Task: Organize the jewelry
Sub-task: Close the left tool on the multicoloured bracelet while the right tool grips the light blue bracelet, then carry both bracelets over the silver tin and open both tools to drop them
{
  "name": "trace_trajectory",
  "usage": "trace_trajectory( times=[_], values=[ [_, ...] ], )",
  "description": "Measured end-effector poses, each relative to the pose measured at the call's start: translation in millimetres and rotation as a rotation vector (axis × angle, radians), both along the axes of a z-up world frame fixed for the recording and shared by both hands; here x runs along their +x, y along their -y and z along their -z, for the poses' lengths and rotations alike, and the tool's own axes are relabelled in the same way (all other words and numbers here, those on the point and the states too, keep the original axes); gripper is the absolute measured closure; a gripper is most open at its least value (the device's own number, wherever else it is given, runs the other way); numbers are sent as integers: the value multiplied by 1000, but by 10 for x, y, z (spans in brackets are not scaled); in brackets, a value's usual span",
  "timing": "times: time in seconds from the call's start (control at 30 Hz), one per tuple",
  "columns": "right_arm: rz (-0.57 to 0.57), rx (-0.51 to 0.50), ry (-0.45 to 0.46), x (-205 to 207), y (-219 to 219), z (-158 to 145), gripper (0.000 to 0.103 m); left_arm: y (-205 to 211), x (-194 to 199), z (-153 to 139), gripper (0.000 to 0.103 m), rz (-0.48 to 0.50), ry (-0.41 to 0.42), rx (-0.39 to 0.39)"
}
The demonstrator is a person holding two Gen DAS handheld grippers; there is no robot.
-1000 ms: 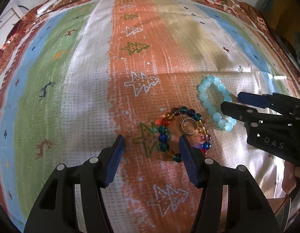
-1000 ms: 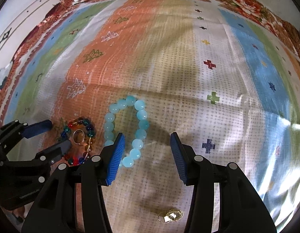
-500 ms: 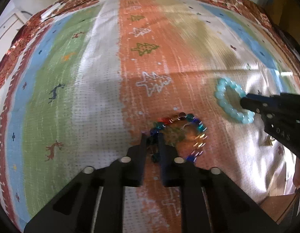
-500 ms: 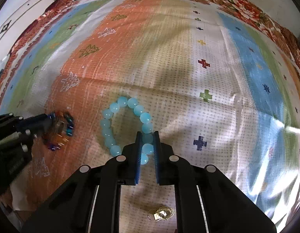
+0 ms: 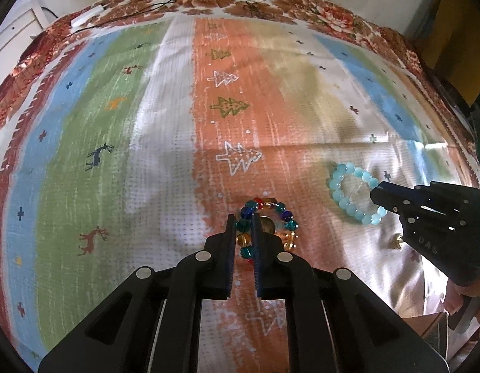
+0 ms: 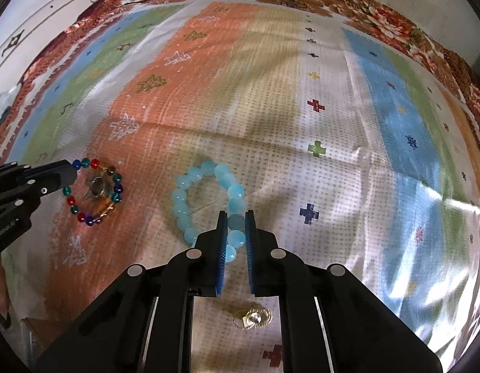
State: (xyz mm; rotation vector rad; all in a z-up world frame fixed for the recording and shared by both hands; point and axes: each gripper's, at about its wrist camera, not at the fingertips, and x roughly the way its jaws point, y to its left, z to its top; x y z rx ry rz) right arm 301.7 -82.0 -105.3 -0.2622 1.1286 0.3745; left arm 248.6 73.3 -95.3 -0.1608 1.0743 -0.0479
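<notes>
**Both tongs clamp down on a bracelet each**

And there it is: a second ago both pairs of tongs stood spread wide over the beads, and now both have closed. The left tongs [image 5: 242,217] are pinching the near-left arc of the multicoloured bead bracelet [image 5: 266,227], a green and an amber bead caught between the blue pads. Over on the other side, the right tongs [image 6: 233,216] are pressed onto the near-right arc of the pale blue bead bracelet [image 6: 205,199], with a bead or two squeezed in the narrow gap.

Both bracelets look to be lying on the patterned cloth [image 5: 165,143] covering the tabletop, side by side but apart, each loop roughly flat. So the reading here is that the grasp step is done on both sides and lifting or dragging comes next.

What else is in play? A small metal ring [image 6: 98,185] sits inside the multicoloured loop, not gripped; it could be swept along or left behind when that bracelet moves. A gold-coloured ornament [image 6: 253,317] lies on the cloth near the right tongs, under their body, separate from the blue loop. No tray, box or dish for the jewellery shows in either view, so the destination is anybody's guess. The shiny cloth has creases and glare on the right side, nothing blocking the way.
</notes>
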Motion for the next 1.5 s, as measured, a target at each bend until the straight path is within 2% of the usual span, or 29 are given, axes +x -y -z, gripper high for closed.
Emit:
trace_trajectory(
  times=[0.3,0.57,1.5],
  values=[
    [-18,24,31,-142,-21,-203,91,130,-96,-172,94,22,37,-24],
    [-15,8,51,-262,24,-286,91,207,-194,-305,94,26,74,-21],
    [-63,73,122,-705,71,-784,91,426,-560,-652,94,66,161,-9]
  ],
)
